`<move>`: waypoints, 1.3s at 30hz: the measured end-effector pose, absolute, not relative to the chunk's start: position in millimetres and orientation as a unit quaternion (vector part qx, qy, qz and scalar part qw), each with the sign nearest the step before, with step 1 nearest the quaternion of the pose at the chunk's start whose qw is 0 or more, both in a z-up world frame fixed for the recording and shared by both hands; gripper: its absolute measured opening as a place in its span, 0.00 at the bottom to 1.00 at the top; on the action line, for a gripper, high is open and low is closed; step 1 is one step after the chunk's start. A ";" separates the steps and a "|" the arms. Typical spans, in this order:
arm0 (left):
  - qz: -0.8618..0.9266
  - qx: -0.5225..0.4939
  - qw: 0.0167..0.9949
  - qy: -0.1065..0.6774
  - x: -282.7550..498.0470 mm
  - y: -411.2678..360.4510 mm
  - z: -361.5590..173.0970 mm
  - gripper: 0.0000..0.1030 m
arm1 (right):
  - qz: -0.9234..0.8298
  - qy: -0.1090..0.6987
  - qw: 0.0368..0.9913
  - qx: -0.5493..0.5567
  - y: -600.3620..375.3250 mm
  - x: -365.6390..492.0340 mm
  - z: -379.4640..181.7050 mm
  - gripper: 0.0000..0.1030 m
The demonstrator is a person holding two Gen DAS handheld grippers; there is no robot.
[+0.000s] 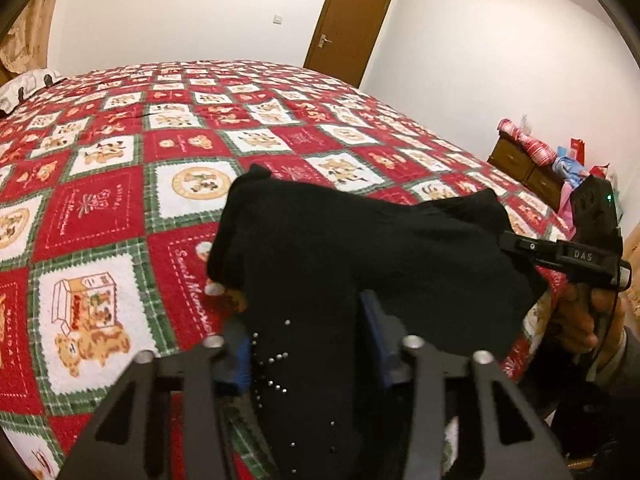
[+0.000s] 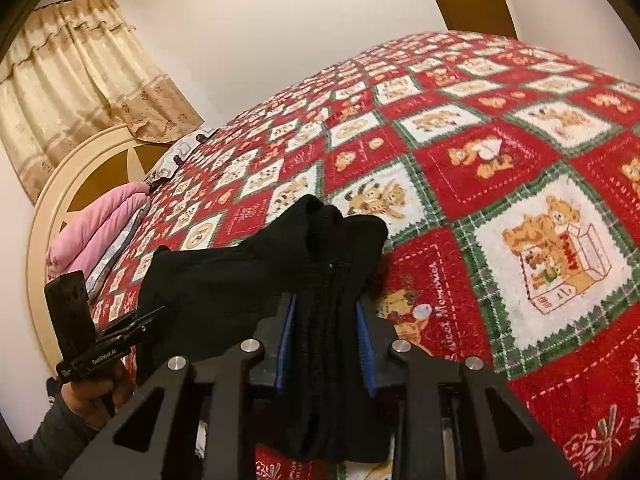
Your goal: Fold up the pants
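Black pants (image 1: 360, 248) with small silver studs hang between both grippers, lifted above the red patchwork bed cover (image 1: 120, 200). My left gripper (image 1: 308, 344) is shut on one bunched edge of the pants, cloth filling the gap between its blue pads. My right gripper (image 2: 326, 332) is shut on the other edge of the pants (image 2: 248, 264), cloth draping down between its fingers. The right gripper also shows in the left wrist view (image 1: 516, 246) at the right, clamping the cloth. The left gripper shows in the right wrist view (image 2: 150, 318) at the left.
The bed cover (image 2: 520, 160) with teddy bear squares fills both views. A brown door (image 1: 348, 24) stands behind the bed. A wooden nightstand (image 1: 520, 164) with clutter sits at the right. Pink bedding (image 2: 100, 224), a round headboard (image 2: 72, 176) and curtains (image 2: 80, 72) lie left.
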State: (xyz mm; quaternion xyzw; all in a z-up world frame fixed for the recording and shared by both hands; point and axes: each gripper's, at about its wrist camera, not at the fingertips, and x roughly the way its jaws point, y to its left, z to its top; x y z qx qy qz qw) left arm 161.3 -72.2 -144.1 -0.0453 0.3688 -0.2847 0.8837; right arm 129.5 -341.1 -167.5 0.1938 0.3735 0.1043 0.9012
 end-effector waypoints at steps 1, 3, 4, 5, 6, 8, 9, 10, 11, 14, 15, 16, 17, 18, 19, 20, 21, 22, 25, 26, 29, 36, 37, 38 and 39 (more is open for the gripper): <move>-0.288 -0.050 0.883 0.368 160.1 -71.5 -143.4 0.30 | 0.104 0.370 0.904 0.189 -338.5 127.6 -164.7 0.27; -0.291 -0.053 0.883 0.365 157.6 -70.1 -141.4 0.24 | 0.105 0.364 0.907 0.183 -335.2 125.6 -159.9 0.26; -0.290 -0.055 0.884 0.364 156.3 -69.0 -140.2 0.23 | 0.107 0.358 0.911 0.173 -331.0 124.4 -154.5 0.26; -0.290 -0.059 0.884 0.363 155.1 -67.0 -138.8 0.21 | 0.110 0.355 0.913 0.166 -329.4 123.8 -150.2 0.26; -0.290 -0.064 0.884 0.361 154.2 -64.3 -137.1 0.21 | 0.115 0.351 0.916 0.157 -326.4 123.8 -144.1 0.26; -0.287 -0.074 0.886 0.357 152.3 -56.8 -132.6 0.19 | 0.125 0.346 0.917 0.154 -320.2 129.3 -134.3 0.26; -0.285 -0.080 0.887 0.354 151.4 -51.7 -129.9 0.19 | 0.131 0.346 0.917 0.152 -315.1 134.4 -130.1 0.26; -0.282 -0.083 0.889 0.351 150.9 -46.9 -127.1 0.18 | 0.137 0.346 0.917 0.147 -308.6 141.3 -126.1 0.26; -0.276 -0.085 0.893 0.346 150.9 -39.8 -123.3 0.16 | 0.144 0.347 0.916 0.140 -300.2 149.4 -122.6 0.26; -0.254 -0.092 0.904 0.333 150.1 -13.8 -112.7 0.16 | 0.172 0.350 0.913 0.117 -266.5 180.2 -113.1 0.25; -0.244 -0.094 0.908 0.328 150.0 -2.8 -109.0 0.16 | 0.183 0.352 0.911 0.112 -252.8 192.5 -110.2 0.25; -0.235 -0.096 0.911 0.326 150.2 8.2 -106.4 0.16 | 0.191 0.352 0.910 0.109 -243.2 200.7 -108.1 0.25; -0.222 -0.099 0.915 0.323 150.5 21.4 -103.6 0.16 | 0.208 0.355 0.905 0.104 -222.9 217.5 -104.6 0.25; -0.208 -0.101 0.918 0.321 151.2 34.7 -101.5 0.16 | 0.217 0.355 0.903 0.103 -212.0 225.5 -102.7 0.25; -0.194 -0.103 0.922 0.318 151.1 49.0 -99.3 0.16 | 0.228 0.355 0.901 0.099 -195.1 237.9 -100.3 0.25; -0.178 -0.104 0.927 0.315 151.4 63.9 -97.5 0.16 | 0.242 0.353 0.899 0.092 -174.1 252.0 -97.4 0.25; -0.161 -0.106 0.930 0.312 152.4 78.8 -96.1 0.16 | 0.253 0.352 0.897 0.086 -157.6 261.6 -95.6 0.25; -0.149 -0.109 0.932 0.311 154.3 89.5 -95.7 0.16 | 0.268 0.356 0.892 0.077 -132.8 278.3 -94.1 0.25; -0.097 -0.127 0.938 0.309 154.2 128.8 -97.2 0.16 | 0.291 0.381 0.875 0.067 -84.7 310.4 -99.9 0.25; -0.086 -0.131 0.938 0.311 154.4 134.5 -99.9 0.16 | 0.293 0.393 0.870 0.059 -69.3 320.5 -105.6 0.25; -0.064 -0.135 0.932 0.331 153.4 148.6 -118.4 0.17 | 0.279 0.426 0.860 0.025 -34.9 343.0 -131.7 0.26; -0.011 -0.161 0.922 0.353 151.7 170.4 -156.5 0.74 | 0.251 0.468 0.840 0.107 -69.5 366.4 -170.4 0.51; -0.013 -0.166 0.922 0.350 152.3 171.6 -157.8 0.76 | 0.248 0.468 0.842 0.108 -73.6 363.7 -173.3 0.52; -0.013 -0.165 0.923 0.349 152.3 170.6 -157.8 0.79 | 0.246 0.468 0.842 0.107 -75.3 363.2 -175.1 0.53; -0.011 -0.162 0.923 0.349 154.1 169.2 -158.0 0.80 | 0.244 0.466 0.844 0.106 -76.3 362.4 -175.9 0.54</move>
